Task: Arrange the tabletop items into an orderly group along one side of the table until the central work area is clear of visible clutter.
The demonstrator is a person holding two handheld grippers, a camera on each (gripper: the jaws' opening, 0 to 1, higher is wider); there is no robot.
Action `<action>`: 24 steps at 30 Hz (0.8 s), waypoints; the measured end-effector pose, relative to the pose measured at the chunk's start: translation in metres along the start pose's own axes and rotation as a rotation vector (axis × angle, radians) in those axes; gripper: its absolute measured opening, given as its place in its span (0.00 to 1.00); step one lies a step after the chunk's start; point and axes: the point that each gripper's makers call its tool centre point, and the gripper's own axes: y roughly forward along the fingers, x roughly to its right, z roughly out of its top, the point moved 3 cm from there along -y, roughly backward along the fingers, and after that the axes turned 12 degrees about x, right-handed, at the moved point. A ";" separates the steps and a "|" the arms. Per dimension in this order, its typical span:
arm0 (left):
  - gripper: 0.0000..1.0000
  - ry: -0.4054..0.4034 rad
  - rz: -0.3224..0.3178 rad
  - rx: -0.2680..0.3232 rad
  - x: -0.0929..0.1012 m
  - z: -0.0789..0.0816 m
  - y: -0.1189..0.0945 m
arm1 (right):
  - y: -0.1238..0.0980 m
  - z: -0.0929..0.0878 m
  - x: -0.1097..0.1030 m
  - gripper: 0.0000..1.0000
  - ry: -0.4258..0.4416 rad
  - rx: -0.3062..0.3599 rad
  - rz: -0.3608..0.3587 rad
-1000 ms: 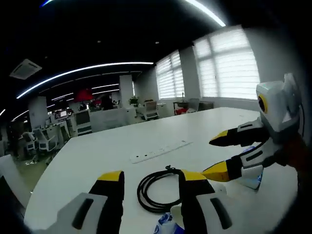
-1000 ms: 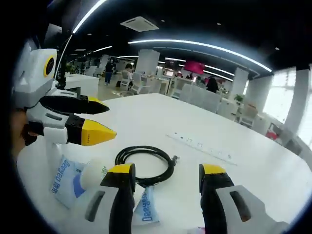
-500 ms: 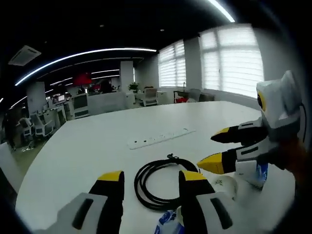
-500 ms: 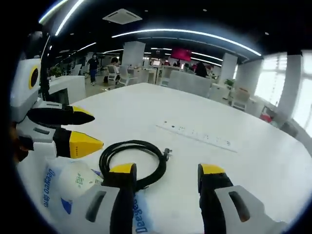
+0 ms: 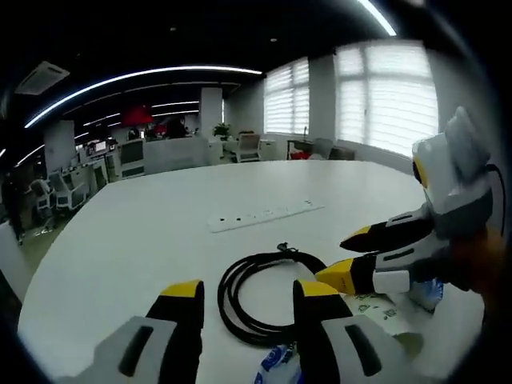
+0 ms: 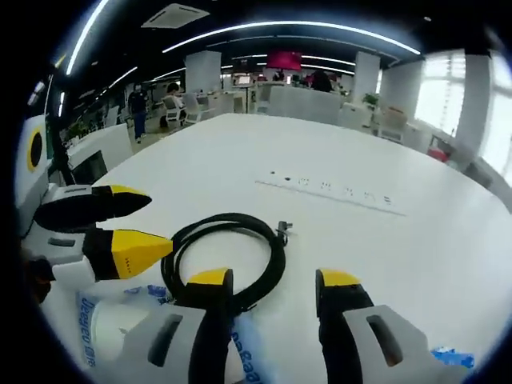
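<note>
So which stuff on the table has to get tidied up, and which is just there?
To tidy:
- black cable, coiled in a loop
- blue and white packets near both grippers
- paper with green print

Just there:
- white table
- socket strip set into the tabletop
- office chairs and window blinds behind

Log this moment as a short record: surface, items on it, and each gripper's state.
surface: white table
cable: black coiled cable lying flat on the table, just ahead of both grippers
power strip: white power strip beyond the cable, lying flat
packets: white packets with blue print at the near edge, partly under the grippers
left gripper: open, holding nothing
right gripper: open, holding nothing
</note>
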 end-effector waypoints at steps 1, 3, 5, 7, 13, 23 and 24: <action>0.43 -0.007 -0.003 -0.003 0.000 -0.003 0.002 | 0.003 -0.001 0.001 0.36 0.027 -0.011 0.006; 0.43 -0.026 -0.007 -0.023 0.001 -0.008 0.003 | 0.004 -0.002 0.003 0.36 0.044 -0.013 0.003; 0.43 -0.046 -0.010 -0.040 0.001 -0.013 0.007 | 0.005 -0.003 0.005 0.35 0.071 -0.021 0.005; 0.43 -0.054 -0.016 -0.059 0.002 -0.016 0.009 | 0.006 -0.007 0.004 0.33 0.104 -0.037 0.016; 0.43 -0.064 -0.028 -0.081 0.004 -0.020 0.016 | 0.015 -0.012 0.009 0.31 0.140 -0.074 0.008; 0.43 -0.059 -0.005 -0.099 -0.005 -0.026 0.021 | 0.022 -0.013 0.007 0.27 0.218 -0.086 0.021; 0.43 -0.060 0.001 -0.106 -0.007 -0.028 0.022 | 0.024 -0.013 0.008 0.27 0.232 -0.086 0.013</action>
